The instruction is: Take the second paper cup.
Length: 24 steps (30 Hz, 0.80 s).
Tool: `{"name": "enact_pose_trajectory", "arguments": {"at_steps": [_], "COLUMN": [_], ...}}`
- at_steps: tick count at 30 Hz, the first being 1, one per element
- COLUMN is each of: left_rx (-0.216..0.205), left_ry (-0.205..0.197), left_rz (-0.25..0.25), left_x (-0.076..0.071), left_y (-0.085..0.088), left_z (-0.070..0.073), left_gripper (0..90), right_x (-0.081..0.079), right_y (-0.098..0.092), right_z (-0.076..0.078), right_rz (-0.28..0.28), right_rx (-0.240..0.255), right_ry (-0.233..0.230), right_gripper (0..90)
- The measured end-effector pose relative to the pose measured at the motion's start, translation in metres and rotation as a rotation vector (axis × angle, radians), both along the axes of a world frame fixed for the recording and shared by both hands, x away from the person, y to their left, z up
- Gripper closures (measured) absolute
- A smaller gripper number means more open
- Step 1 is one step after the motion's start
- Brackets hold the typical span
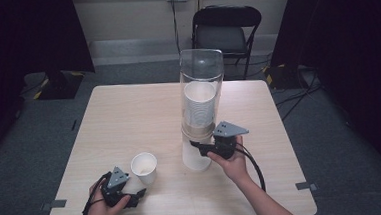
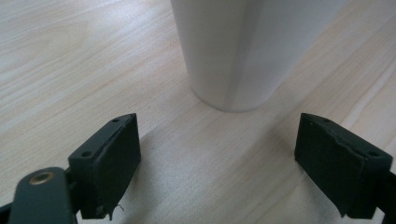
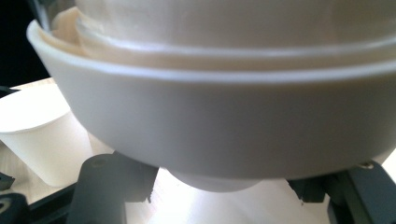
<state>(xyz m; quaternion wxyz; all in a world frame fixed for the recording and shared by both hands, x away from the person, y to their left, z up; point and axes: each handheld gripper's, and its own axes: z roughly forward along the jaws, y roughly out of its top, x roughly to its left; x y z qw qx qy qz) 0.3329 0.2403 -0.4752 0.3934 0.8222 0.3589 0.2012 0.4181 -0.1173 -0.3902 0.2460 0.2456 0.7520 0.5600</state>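
Observation:
A clear tube dispenser [image 1: 201, 72] stands mid-table with a stack of white paper cups [image 1: 200, 104] inside. The lowest cup [image 1: 195, 157] sticks out under its white collar [image 3: 224, 121]. My right gripper [image 1: 197, 146] reaches in from the right and is shut on that cup; in the right gripper view its jaws [image 3: 224, 191] sit on either side of the cup's base [image 3: 215, 179]. A loose white cup [image 1: 144, 168] stands upright at front left. My left gripper [image 1: 139, 194] rests just in front of it, open, with the cup [image 2: 243, 51] beyond its fingertips [image 2: 217, 158].
The light wooden table [image 1: 128, 111] has bare room at left and back. A black folding chair [image 1: 226, 27] stands behind it, with dark curtains on both sides. The loose cup [image 3: 42, 135] sits left of the dispenser in the right gripper view.

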Motion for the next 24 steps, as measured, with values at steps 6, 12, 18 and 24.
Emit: {"name": "enact_pose_trajectory", "arguments": {"at_steps": [6, 12, 18, 24], "left_rx": [0.000, 0.000, -0.004, -0.003], "left_ry": [0.000, 0.000, 0.000, 0.000], "left_rz": [0.000, 0.000, 0.002, 0.002], "left_x": [0.0000, 0.0000, -0.0001, -0.0001], "left_y": [0.0000, 0.0000, -0.0002, -0.0002], "left_z": [0.0000, 0.0000, -0.0002, -0.0002], "left_gripper": [13.8, 13.9, 13.8, 13.8], "right_x": [-0.0001, 0.0001, 0.0006, 0.0011], "right_y": [-0.0006, -0.0004, -0.0006, -0.0007], "right_z": [-0.0014, -0.0023, -0.0044, -0.0051], "right_rz": [0.007, 0.006, 0.014, 0.017], "right_rx": [0.004, 0.007, 0.013, -0.002], "right_ry": [0.014, 0.016, 0.021, 0.022], "right_gripper": [36.8, 36.9, 37.3, 37.7]}}
